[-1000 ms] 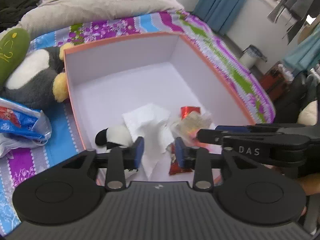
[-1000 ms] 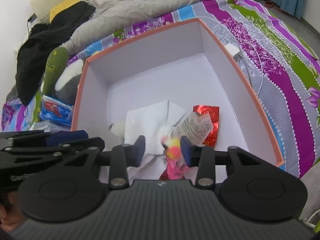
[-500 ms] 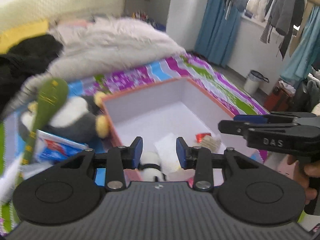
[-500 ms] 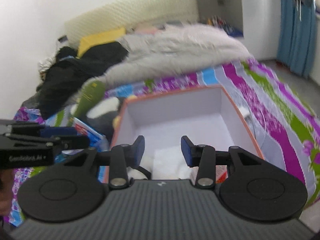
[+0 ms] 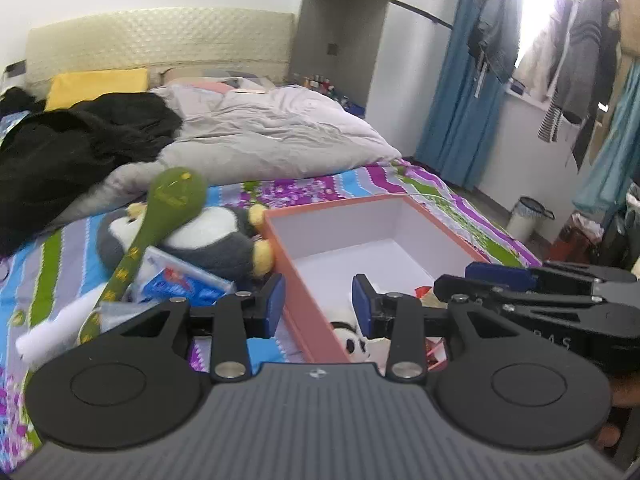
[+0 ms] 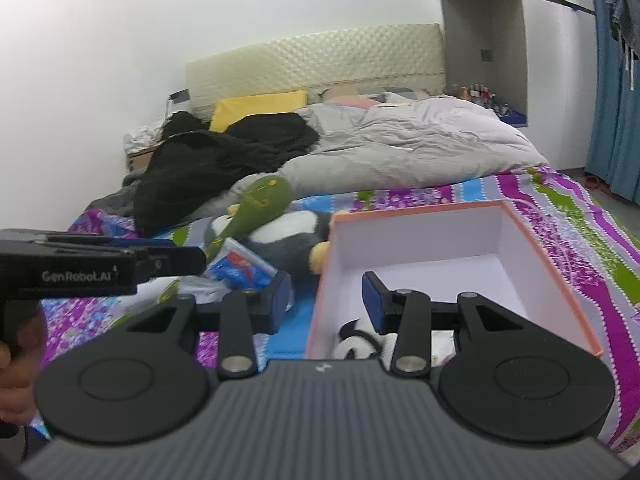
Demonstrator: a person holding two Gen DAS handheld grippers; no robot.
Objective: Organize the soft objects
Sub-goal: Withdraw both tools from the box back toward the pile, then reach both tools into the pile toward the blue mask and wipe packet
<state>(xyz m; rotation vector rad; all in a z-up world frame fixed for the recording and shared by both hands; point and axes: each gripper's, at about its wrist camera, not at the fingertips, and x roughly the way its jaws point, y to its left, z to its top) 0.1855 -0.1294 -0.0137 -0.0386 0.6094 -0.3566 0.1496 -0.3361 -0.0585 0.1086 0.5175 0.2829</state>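
Panda toy (image 5: 352,340) in box (image 5: 304,280), half hidden behind left tongs (image 5: 318,304); both tongs (image 6: 326,300) part-open, empty.

Each black hand-held gripper (image 5: 319,302) has blue pads (image 5: 276,300), silver screws, ribbed grey body; lettering perhaps "GenRobot.AI".

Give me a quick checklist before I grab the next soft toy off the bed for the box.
1. Left gripper empty, jaws apart: ok.
2. Right gripper empty, jaws apart: ok.
3. Box open, with floor space free at the back: ok.
4. Penguin plush outside the box, in view: ok.
5. Penguin clear to lift: not ok, the green plush lies across it.
6. Panda fully settled in the box: cannot tell, partly hidden.
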